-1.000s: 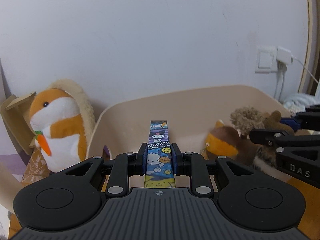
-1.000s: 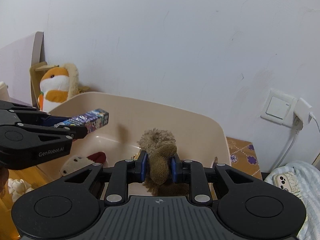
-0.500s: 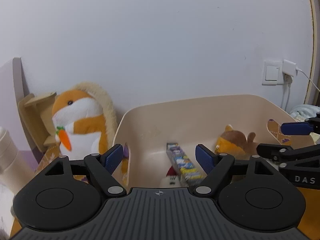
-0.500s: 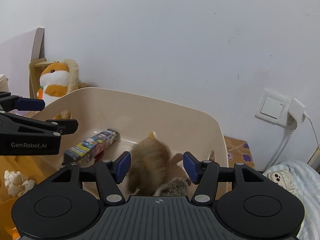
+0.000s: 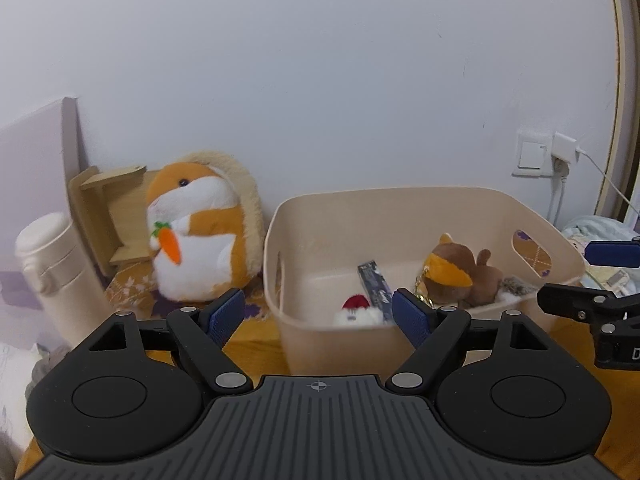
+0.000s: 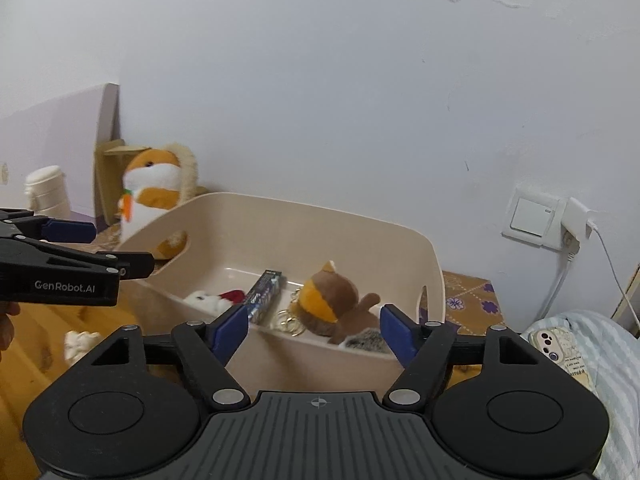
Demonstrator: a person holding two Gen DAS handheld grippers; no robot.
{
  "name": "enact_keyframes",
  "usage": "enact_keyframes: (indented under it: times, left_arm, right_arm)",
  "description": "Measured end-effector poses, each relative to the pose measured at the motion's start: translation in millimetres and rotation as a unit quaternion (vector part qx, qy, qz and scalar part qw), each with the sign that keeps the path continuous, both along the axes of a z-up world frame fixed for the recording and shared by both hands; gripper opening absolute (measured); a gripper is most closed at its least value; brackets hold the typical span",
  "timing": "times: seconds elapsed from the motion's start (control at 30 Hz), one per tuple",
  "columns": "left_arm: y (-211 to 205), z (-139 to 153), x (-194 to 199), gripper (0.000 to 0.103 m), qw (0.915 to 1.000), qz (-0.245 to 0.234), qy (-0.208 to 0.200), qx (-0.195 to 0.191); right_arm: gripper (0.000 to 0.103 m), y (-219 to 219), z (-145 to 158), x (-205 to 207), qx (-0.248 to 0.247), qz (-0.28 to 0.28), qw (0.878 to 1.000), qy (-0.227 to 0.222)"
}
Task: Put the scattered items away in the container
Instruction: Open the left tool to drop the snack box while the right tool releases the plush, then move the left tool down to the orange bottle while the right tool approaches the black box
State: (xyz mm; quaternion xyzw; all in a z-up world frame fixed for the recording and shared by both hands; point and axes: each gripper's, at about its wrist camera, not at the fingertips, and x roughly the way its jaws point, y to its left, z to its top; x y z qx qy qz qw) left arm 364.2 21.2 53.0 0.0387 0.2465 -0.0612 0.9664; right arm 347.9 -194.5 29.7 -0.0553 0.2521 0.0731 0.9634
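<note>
The beige plastic bin [image 5: 336, 340] [image 6: 434, 272] stands against the wall. Inside lie a blue printed box [image 5: 376, 286] [image 6: 266, 290], a brown and orange plush [image 5: 456, 276] [image 6: 332, 296], a small white and red plush [image 5: 354, 310] [image 6: 216, 299], a grey furry toy [image 6: 366, 345] and gold keyrings [image 6: 290, 320]. My left gripper [image 5: 319, 314] is open and empty in front of the bin. My right gripper [image 6: 313, 328] is open and empty at the bin's near wall. Each gripper shows at the edge of the other's view.
A large orange and white hamster plush [image 5: 196, 228] with a carrot sits left of the bin, by a wooden stand [image 5: 104, 220] and a cream flask [image 5: 56, 272]. A small white item [image 6: 82, 342] lies on the wooden floor. A phone [image 6: 560, 346] lies on bedding, right. A wall socket [image 6: 536, 220] is behind.
Both grippers opened and let go: the blue box and the brown plush dropped into the bin. Both grippers have since pulled back and away from the bin.
</note>
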Motion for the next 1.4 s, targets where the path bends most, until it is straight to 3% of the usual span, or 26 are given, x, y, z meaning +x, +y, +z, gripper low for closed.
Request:
enact_keyframes:
  times: [0.13, 0.27, 0.53, 0.97, 1.13, 1.4]
  left_arm:
    - [2, -8, -24, 0.082, 0.9998, -0.008, 0.001, 0.018]
    - [6, -23, -48, 0.082, 0.9986, -0.020, 0.003, 0.048]
    - [16, -54, -74, 0.082, 0.9948, -0.045, 0.026, 0.088]
    - [11, -86, -92, 0.083, 0.9890, -0.098, 0.047, 0.100]
    - [6, -89, -98, 0.083, 0.9875, -0.121, 0.047, 0.090]
    - [7, -96, -86, 0.083, 0.9910, -0.101, 0.073, 0.050]
  right_arm:
    - [0.079, 0, -1, -22, 0.006, 0.007, 1.000, -0.003]
    - [0.088, -2, -9, -41, 0.006, 0.009, 1.000, -0.003]
    - [0.088, -15, -34, -52, 0.012, -0.003, 1.000, 0.028]
    - [0.090, -27, -72, -65, 0.026, -0.013, 0.997, 0.070]
    - [0.090, -31, -79, -60, 0.026, -0.021, 0.996, 0.079]
    - [0.090, -37, -88, -53, 0.027, -0.019, 0.995, 0.090]
